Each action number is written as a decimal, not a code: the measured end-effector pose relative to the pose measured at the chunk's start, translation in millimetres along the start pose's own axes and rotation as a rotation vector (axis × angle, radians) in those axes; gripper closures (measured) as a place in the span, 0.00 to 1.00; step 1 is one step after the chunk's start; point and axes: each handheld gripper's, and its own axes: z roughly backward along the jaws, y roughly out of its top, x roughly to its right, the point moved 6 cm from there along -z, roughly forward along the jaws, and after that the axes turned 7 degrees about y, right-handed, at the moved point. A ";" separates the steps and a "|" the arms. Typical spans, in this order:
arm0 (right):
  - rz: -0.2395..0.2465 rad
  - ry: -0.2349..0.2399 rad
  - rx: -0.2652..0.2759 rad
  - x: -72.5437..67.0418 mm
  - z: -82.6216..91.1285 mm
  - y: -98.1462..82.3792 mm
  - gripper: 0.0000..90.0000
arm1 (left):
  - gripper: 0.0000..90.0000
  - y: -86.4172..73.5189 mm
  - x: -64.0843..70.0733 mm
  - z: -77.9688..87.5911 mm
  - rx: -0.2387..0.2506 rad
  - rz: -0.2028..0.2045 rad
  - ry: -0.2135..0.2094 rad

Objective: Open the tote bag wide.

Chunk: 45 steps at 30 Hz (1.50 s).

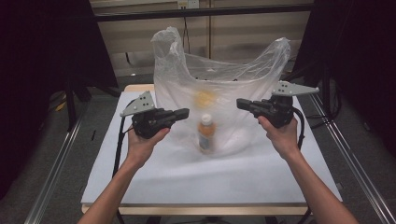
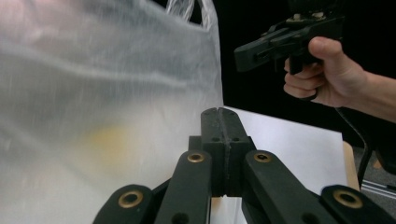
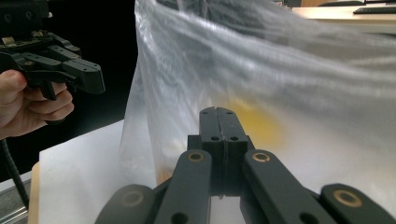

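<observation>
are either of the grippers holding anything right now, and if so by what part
Nothing is held. The left gripper and the right gripper both have their jaws shut together with nothing between them, short of the plastic bag and the bottle inside it.

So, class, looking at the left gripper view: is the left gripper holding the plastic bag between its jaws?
No, the left gripper has its jaws pressed shut together on nothing, with the plastic bag beside them.

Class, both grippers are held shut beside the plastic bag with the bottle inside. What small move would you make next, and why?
Probably open the left gripper and ease it toward the plastic bag. Both it and the right gripper are shut, holding nothing and flanking the bag, which stands open-topped with the bottle upright inside.
</observation>
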 end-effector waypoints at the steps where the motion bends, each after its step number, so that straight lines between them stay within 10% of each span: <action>1: 0.006 0.001 -0.002 0.4 -1.7 3.6 1.00 | 1.00 4.2 -0.1 -2.1 0.013 0.006 -0.007; 30: -0.016 -0.086 -0.003 38.0 -33.9 57.3 1.00 | 1.00 85.1 -16.3 -64.7 0.048 -0.002 0.030; 40: -0.044 -0.048 -0.064 39.2 -58.7 27.1 1.00 | 1.00 59.8 -31.0 -75.5 0.001 0.037 0.022; 45: -0.036 0.027 -0.091 17.9 -73.8 1.9 1.00 | 1.00 47.5 -35.0 -73.1 -0.020 0.041 0.025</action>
